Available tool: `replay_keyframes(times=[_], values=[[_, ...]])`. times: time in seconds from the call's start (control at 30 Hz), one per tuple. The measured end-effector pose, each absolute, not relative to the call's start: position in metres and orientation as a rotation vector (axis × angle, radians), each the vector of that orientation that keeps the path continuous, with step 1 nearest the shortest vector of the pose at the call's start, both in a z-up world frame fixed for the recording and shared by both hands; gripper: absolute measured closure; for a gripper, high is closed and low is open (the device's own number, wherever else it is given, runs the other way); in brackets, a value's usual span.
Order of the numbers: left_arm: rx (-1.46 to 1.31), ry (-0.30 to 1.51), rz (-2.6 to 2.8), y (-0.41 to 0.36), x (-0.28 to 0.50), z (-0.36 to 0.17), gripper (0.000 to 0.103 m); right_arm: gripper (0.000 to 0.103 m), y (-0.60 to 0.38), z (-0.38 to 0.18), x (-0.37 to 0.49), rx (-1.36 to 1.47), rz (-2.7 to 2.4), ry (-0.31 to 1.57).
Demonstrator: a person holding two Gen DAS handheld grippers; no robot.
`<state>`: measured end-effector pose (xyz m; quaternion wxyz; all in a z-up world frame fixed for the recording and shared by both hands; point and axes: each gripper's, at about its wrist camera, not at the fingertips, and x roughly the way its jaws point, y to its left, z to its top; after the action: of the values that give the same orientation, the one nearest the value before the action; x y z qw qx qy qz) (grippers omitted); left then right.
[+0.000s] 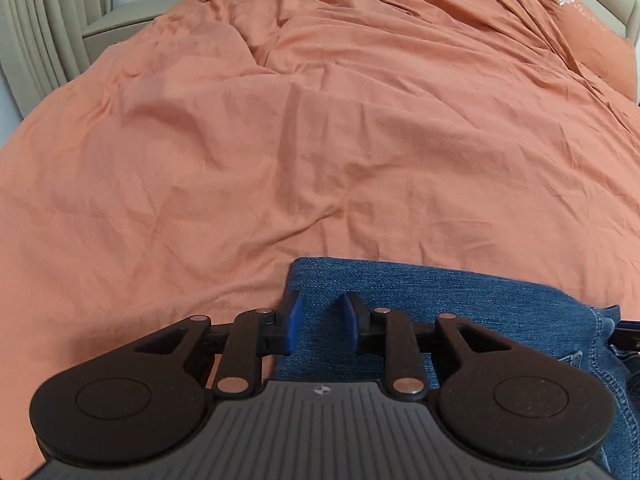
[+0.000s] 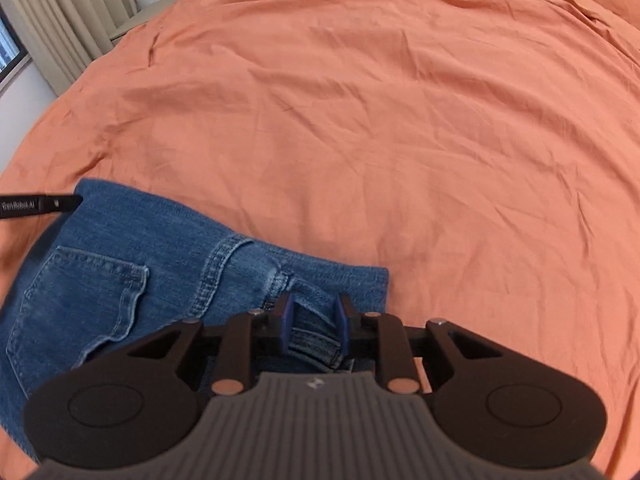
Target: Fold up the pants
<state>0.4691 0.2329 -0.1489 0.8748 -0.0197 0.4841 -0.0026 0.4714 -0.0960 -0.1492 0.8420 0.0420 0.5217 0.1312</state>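
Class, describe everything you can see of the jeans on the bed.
The jeans are mid-blue denim, folded into a flat bundle on the orange bedspread. A back pocket, paler double-stitched seams and a belt loop show. They lie at the bed's near edge. The right gripper has its jaws open around layered denim at the bundle's right end; the left gripper, jaws also open, is over the plain left end.

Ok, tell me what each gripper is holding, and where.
Both grippers are open and grip nothing. The left gripper sits over the jeans' plain edge, the right gripper straddles the waistband.
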Motion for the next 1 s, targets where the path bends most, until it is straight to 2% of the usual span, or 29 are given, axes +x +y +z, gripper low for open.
replay_keyframes(times=[0.17,0.2,0.4,0.57,0.7,0.83,1.0], values=[[0.039,0.983,-0.002,0.234,0.439,-0.122,0.072,0.083,-0.108,-0.124,0.455,0.133,0.300,1.065],[0.065,0.973,-0.017,0.234,0.427,-0.116,0.072,0.080,-0.111,-0.114,0.444,0.137,0.314,1.032],[0.230,0.922,-0.120,0.231,0.334,-0.089,0.072,0.079,-0.099,-0.084,0.351,0.017,0.390,0.874],[0.301,0.932,-0.168,0.234,0.273,-0.081,0.071,0.079,-0.088,-0.104,0.312,-0.005,0.362,0.865],[0.341,0.975,-0.201,0.242,0.242,-0.092,0.058,0.079,-0.092,-0.133,0.310,0.065,0.328,0.918],[0.359,1.004,-0.193,0.249,0.232,-0.115,0.058,0.079,-0.093,-0.152,0.313,0.112,0.311,0.945],[0.295,0.970,-0.224,0.248,0.229,-0.128,0.058,0.079,-0.091,-0.150,0.318,0.130,0.295,0.965]])
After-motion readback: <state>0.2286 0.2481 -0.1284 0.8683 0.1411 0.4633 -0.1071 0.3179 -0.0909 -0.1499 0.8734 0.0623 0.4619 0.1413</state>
